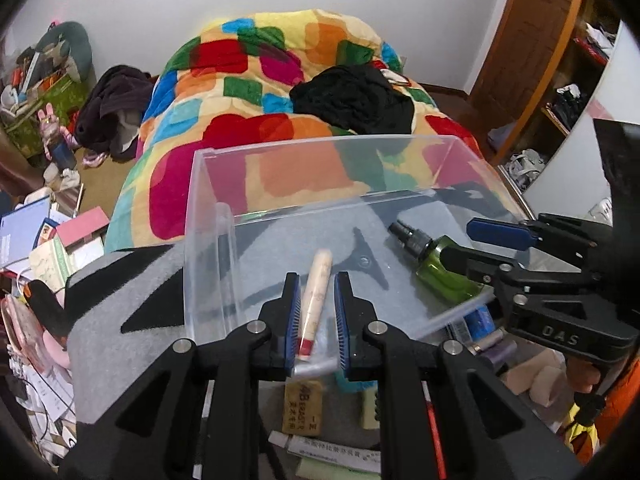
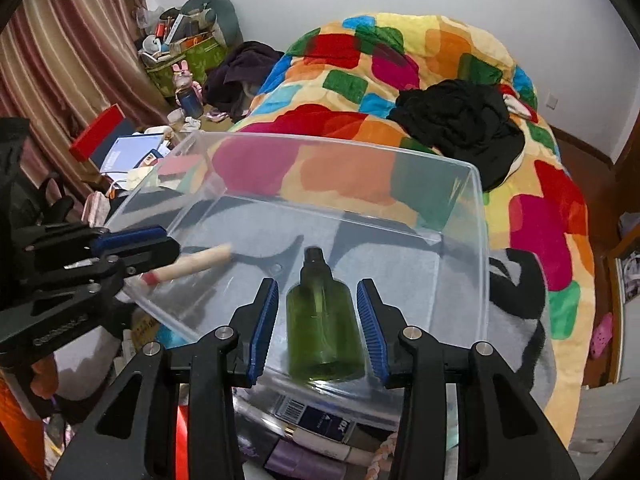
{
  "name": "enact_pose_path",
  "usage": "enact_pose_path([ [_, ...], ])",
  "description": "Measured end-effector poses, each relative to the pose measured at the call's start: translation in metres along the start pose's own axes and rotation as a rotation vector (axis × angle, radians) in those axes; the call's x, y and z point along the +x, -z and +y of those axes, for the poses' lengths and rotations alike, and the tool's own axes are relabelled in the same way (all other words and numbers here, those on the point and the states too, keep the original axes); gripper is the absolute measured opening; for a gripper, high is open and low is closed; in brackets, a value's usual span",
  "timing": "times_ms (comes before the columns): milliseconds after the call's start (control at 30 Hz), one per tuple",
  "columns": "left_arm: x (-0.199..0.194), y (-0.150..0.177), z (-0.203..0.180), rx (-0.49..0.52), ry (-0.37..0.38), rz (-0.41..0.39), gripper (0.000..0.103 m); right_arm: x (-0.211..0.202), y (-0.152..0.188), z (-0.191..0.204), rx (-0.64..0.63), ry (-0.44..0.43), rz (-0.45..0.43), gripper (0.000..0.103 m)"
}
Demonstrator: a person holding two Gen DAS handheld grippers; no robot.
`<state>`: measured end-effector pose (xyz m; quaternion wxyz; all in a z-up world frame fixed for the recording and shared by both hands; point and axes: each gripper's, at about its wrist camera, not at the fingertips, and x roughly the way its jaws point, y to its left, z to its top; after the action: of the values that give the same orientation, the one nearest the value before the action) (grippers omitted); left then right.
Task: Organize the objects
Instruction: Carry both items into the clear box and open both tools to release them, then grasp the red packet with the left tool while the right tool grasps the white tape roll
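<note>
- Left gripper (image 1: 316, 312): blue-padded jaws apart, a narrow gap on each side of the item between them; not clamped.
- Cream cylindrical tube with a red band near its cap (image 1: 316, 300): lies flat on the floor of the clear box, lengthwise between the left jaws, red end towards the camera. Seems just deposited; best to draw the gripper straight back along the tube's axis so neither pad nudges it.
- Clear rectangular plastic storage box (image 1: 208, 208): rests on a grey and black patterned cloth (image 1: 120, 280); near wall low, so lift the jaws over the rim.
- Green translucent plastic spray bottle with a black nozzle (image 2: 324, 328): lies on its side on the box floor, nozzle pointing away, well apart from the tube.
- Right gripper (image 2: 323, 328): jaws wide apart either side of the bottle, touching nothing. A round bottle may roll; withdraw without sideways sweep.
</note>
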<state>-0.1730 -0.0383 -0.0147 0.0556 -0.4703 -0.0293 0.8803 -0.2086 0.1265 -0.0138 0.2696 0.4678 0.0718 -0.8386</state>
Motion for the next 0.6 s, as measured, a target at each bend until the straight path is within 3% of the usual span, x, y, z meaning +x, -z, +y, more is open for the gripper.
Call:
enact_pose_path([
  [167,-0.019,0.005,-0.007,0.017,-0.006,-0.036,0.033,-0.02,0.006,-0.001,-0.01,-0.004,-0.031,0.04],
  [300,-0.041,0.016,-0.015,0.033,-0.018,-0.093,0.06,-0.045,0.015,-0.006,-0.005,0.001,-0.08,0.048],
  [533,-0.066,0.051,-0.031,0.071,-0.052,-0.146,0.085,-0.081,0.044,-0.022,0.037,-0.001,-0.136,0.061],
  [600,-0.07,0.063,-0.035,0.073,-0.051,-0.148,0.087,-0.087,0.057,-0.025,0.046,0.002,-0.139,0.061],
])
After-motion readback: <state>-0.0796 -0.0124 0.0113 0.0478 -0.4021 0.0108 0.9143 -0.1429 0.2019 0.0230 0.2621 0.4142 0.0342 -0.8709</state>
